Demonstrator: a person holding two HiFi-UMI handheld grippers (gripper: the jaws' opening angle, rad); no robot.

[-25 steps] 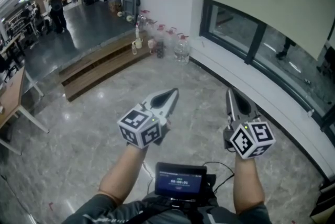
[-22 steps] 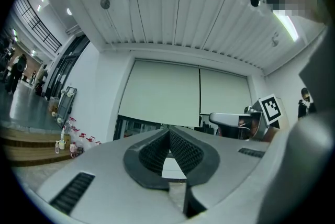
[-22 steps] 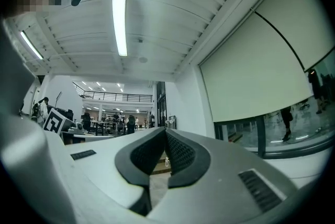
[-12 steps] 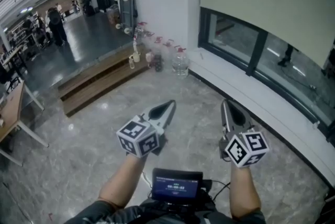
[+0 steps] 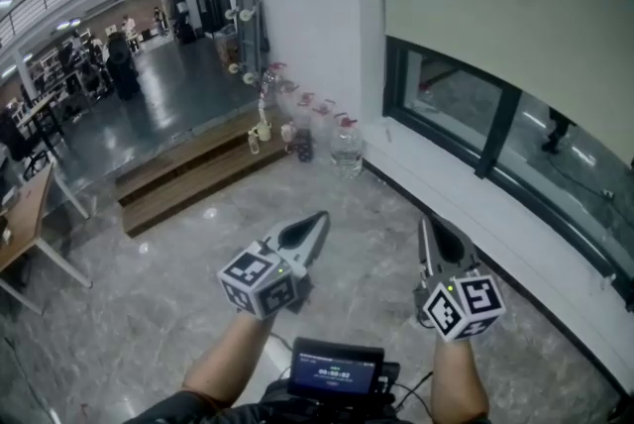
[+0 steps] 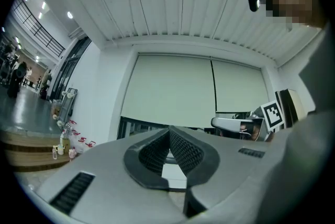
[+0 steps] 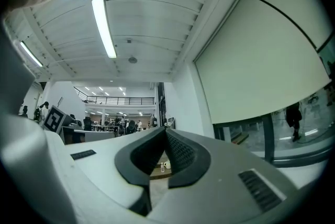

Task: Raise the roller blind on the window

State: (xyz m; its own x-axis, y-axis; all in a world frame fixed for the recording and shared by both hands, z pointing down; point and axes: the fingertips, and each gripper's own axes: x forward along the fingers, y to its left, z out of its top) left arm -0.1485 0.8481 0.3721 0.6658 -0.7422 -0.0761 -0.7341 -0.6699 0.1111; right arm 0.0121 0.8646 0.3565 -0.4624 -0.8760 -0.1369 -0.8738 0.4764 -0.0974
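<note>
The pale roller blind (image 5: 495, 6) hangs down over the upper part of the window (image 5: 466, 115) at the right of the head view, with dark glass showing below its bottom edge. My left gripper (image 5: 319, 219) and right gripper (image 5: 424, 226) are held side by side above the marble floor, short of the window and pointing level. Both are shut with nothing between the jaws. In the left gripper view the blind (image 6: 172, 92) fills the wall ahead, beyond the closed left gripper (image 6: 169, 131). The right gripper view has the blind (image 7: 256, 66) at its right.
A white sill ledge (image 5: 495, 224) runs under the window. A water jug (image 5: 345, 150) and small bottles stand at the wall corner beside a wooden step (image 5: 188, 179). A table (image 5: 20, 224) stands far left. A small screen (image 5: 337, 368) hangs at my chest.
I have moved forward across the floor with both grippers held out. The window, the sill and the corner bottles now lie nearer. The jaws look the same.
</note>
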